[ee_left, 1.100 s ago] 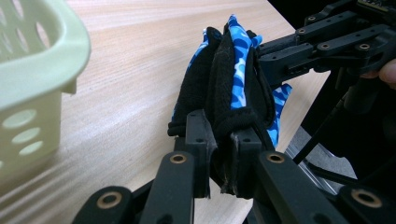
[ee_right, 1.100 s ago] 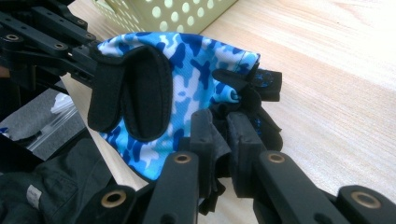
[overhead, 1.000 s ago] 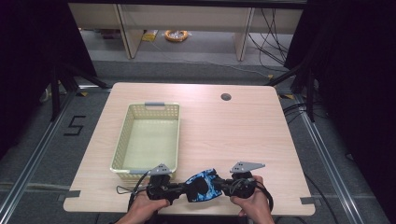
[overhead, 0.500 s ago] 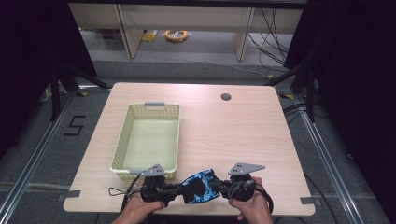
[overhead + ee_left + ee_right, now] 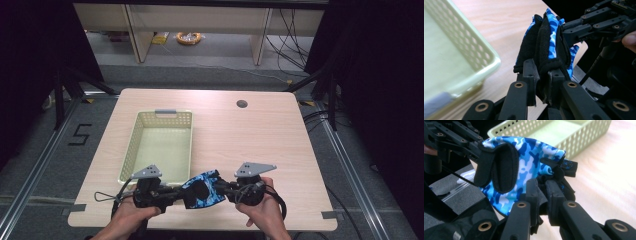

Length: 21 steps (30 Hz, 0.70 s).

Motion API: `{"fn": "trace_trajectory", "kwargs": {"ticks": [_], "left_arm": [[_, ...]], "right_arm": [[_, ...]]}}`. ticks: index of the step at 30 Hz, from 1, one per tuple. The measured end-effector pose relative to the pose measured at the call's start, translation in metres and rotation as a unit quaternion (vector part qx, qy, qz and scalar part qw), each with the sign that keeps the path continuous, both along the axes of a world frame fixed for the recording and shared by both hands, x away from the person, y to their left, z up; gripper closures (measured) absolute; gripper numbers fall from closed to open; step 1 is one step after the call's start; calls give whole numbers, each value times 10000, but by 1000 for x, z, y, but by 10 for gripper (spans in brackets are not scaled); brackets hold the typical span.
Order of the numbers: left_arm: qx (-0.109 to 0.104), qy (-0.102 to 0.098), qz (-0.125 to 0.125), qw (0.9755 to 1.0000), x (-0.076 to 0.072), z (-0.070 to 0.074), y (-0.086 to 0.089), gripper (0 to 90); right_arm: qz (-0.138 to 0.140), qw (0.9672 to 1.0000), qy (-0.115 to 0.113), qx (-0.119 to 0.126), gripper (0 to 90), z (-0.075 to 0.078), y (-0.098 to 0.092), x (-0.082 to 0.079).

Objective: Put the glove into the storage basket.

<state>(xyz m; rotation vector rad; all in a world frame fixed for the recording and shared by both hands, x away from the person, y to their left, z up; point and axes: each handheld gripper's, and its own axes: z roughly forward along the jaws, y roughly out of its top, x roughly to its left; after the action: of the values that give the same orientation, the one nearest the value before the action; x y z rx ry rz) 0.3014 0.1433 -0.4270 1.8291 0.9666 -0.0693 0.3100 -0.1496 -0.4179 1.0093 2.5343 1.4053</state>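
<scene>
Both grippers grasp one blue camouflage glove [image 5: 202, 188] between them: the left gripper [image 5: 172, 195] clenches one end, the right gripper [image 5: 227, 189] the other, a pale basket [image 5: 131, 150] just beyond.

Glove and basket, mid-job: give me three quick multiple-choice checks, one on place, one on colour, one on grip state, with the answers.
1. Where is the glove?
A. inside the basket
B. held between the two hand-held grippers near the table's front edge
C. beside the round hole in the table

2. What colour is the glove?
A. blue camouflage with black
B. plain red
C. yellow

3. How do the hand-held grippers stand?
A. both open
B. one shut, one open
C. both shut on the glove

Answers:
1 B: the high view shows it spanning from the left hand-held gripper to the right hand-held gripper, outside the basket.
2 A: the right gripper view shows the pattern.
3 C: each gripper view shows its jaws pinching fabric.
</scene>
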Motion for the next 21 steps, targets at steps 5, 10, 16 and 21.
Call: {"fn": "trace_trajectory", "kwargs": {"ticks": [5,10,16,21], "left_arm": [[12,-60,54,10000,9,14,15,799],[82,45,171,9998,22,19,32,800],[127,161,356,9992,39,21,56,798],[162,241,589,9978,53,22,79,797]], "right_arm": [[206,9996,-156,89,823,16,18,17],[194,9996,-179,20,824,24,32,27],[254,9996,-110,7,824,27,57,46],[299,9995,-59,-57,824,26,78,61]]}}
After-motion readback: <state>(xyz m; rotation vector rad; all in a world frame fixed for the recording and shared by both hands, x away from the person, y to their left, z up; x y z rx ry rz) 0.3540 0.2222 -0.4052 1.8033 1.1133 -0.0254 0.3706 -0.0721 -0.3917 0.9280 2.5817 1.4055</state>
